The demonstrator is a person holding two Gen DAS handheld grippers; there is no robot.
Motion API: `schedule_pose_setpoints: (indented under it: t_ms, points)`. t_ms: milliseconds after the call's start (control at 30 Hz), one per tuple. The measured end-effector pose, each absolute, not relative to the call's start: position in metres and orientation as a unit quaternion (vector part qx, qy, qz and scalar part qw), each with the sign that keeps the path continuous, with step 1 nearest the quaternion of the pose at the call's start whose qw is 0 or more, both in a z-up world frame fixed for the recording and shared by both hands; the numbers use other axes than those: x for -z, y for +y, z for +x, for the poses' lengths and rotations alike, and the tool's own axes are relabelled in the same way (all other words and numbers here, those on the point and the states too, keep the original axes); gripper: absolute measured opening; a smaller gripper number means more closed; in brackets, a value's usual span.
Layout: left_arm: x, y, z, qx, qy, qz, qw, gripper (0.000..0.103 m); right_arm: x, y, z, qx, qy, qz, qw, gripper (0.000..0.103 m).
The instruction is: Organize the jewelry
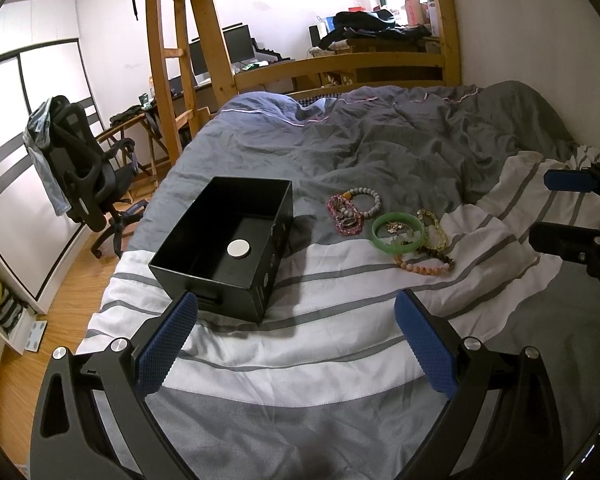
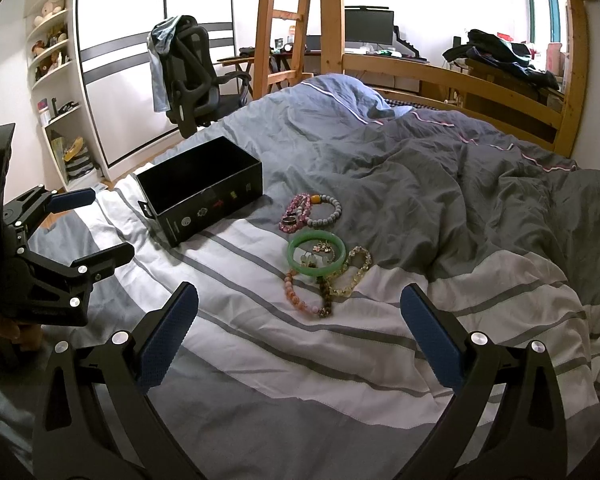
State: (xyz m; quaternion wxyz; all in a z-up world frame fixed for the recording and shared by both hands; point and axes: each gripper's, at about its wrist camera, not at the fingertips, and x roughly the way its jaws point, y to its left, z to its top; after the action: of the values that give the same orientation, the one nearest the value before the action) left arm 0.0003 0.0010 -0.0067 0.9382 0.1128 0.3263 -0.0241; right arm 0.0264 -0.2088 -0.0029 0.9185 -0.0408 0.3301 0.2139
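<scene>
An open black box (image 1: pixel 224 240) stands on the bed with a round white disc (image 1: pixel 238 248) on its floor; it also shows in the right wrist view (image 2: pixel 196 190). To its right lies a pile of jewelry: a green bangle (image 1: pixel 398 233) (image 2: pixel 317 253), pink bead bracelets (image 1: pixel 342 212) (image 2: pixel 296 210), a grey bead bracelet (image 1: pixel 370 202) (image 2: pixel 328 210), a yellow bracelet (image 2: pixel 350 274) and a peach bead string (image 2: pixel 300 300). My left gripper (image 1: pixel 296 320) is open and empty, just short of the box. My right gripper (image 2: pixel 300 312) is open and empty, just short of the pile.
The bed has a rumpled grey and white striped duvet (image 1: pixel 300 360). A wooden bunk frame and ladder (image 1: pixel 172 60) stand behind. An office chair (image 1: pixel 80 168) and a wardrobe are at the left, past the bed's edge. The other gripper shows at the frame edge (image 2: pixel 60 240).
</scene>
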Motion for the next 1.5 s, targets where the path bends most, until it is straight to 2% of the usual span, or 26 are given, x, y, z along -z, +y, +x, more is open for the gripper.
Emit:
schedule_pose_setpoints:
  t_ms: [1500]
  points:
    - [0.013,-0.004,0.011,0.046,0.338,0.104,0.934,0.097,0.006,-0.204,0.027,-0.218,0.339,-0.051,0.914,0.100]
